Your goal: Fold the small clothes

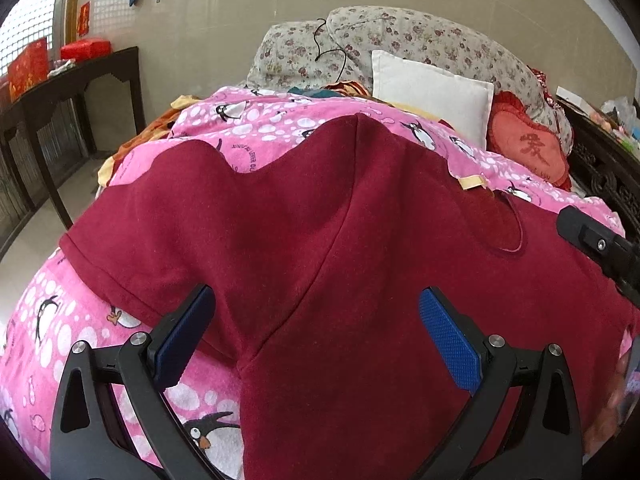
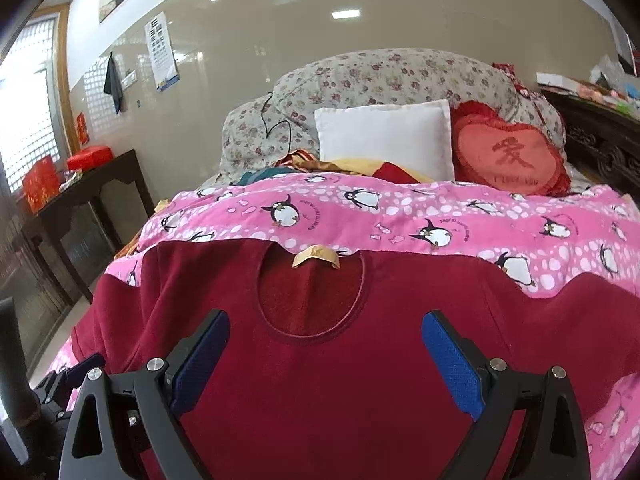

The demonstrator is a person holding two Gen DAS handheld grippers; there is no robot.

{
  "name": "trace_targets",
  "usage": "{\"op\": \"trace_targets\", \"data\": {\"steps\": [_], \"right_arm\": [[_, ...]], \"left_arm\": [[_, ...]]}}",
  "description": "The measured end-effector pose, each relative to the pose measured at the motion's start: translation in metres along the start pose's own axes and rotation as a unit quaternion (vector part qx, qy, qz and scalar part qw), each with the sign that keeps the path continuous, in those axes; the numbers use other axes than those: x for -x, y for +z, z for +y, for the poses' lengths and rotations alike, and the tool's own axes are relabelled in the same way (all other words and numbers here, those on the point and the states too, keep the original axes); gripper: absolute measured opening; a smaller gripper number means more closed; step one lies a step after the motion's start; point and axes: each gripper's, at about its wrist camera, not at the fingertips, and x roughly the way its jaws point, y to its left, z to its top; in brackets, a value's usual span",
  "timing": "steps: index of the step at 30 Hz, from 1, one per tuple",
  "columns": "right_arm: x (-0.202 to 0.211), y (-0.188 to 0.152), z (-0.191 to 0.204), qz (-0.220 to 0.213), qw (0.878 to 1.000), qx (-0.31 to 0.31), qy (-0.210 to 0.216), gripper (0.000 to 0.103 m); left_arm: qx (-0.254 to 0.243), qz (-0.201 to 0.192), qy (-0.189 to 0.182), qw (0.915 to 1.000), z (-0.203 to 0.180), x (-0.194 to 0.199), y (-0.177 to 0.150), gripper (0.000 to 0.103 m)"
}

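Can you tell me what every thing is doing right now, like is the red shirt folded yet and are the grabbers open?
red shirt: spread flat, not folded yet, neck hole up.
left gripper: open, over the shirt, holding nothing.
right gripper: open, over the shirt below the neck hole, holding nothing.
penguin blanket: spread out under the shirt.
white pillow: propped up at the bed's head.
heart cushion: leaning beside the white pillow.

The red heart-shaped frilled cushion point(image 2: 514, 156) bears a large darker Chinese character, with a line of small lettering beneath it too blurred to read. The pink penguin-print blanket point(image 2: 400, 216) carries small curved dark lettering beside its penguins, illegible here.
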Motion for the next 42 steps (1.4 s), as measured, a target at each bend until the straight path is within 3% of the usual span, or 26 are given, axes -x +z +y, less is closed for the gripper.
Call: {"op": "trace_targets", "data": {"steps": [42], "right_arm": [[-0.016, -0.011, -0.003, 0.039, 0.999, 0.001, -0.013, 0.096]], "left_arm": [[-0.020, 0.000, 0.010, 0.9998, -0.007, -0.005, -0.007, 0.102]]}}
